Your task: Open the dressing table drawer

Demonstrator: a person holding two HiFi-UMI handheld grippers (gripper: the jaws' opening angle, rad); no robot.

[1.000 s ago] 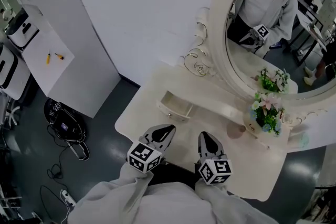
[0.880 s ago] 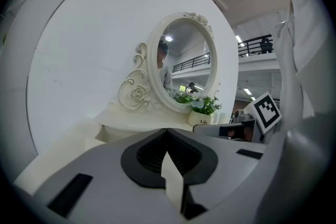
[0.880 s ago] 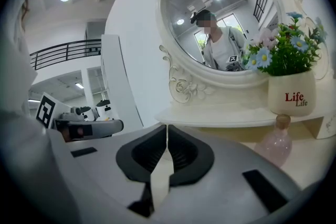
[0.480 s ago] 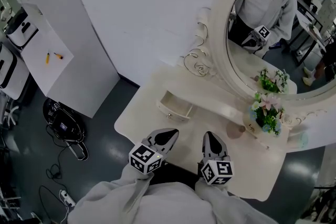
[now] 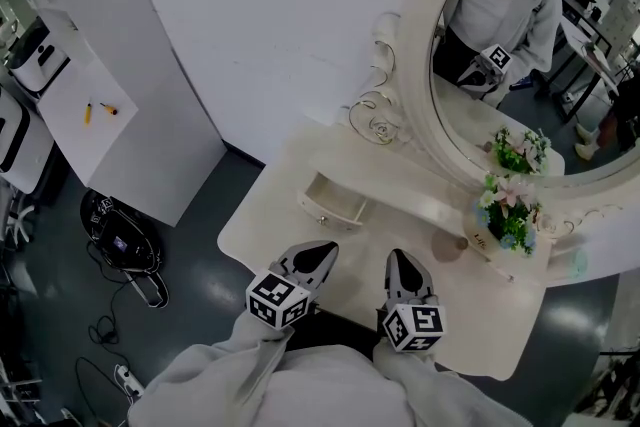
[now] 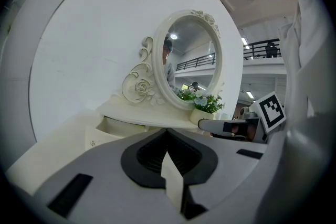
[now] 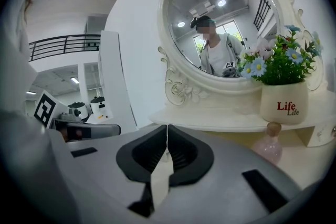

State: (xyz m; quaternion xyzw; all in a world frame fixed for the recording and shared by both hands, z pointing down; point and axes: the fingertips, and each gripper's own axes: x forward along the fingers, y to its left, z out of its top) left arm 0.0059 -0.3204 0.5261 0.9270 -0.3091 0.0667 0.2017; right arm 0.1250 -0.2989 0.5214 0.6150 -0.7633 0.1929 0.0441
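The cream dressing table (image 5: 455,300) has a small drawer (image 5: 335,203) under its raised shelf, and the drawer stands pulled out with its inside showing. In the left gripper view the drawer (image 6: 107,131) lies ahead and to the left, with a small knob on its front. My left gripper (image 5: 322,251) hovers over the tabletop just in front of the drawer, apart from it, with its jaws shut on nothing (image 6: 167,132). My right gripper (image 5: 398,261) is beside it to the right, also shut and empty (image 7: 167,127).
An oval mirror (image 5: 520,45) rises behind the shelf. A flower pot (image 5: 505,220) and a pink bottle (image 5: 450,250) stand at the right of the table. A white cabinet (image 5: 100,125) and a black device with cables (image 5: 120,235) are on the floor to the left.
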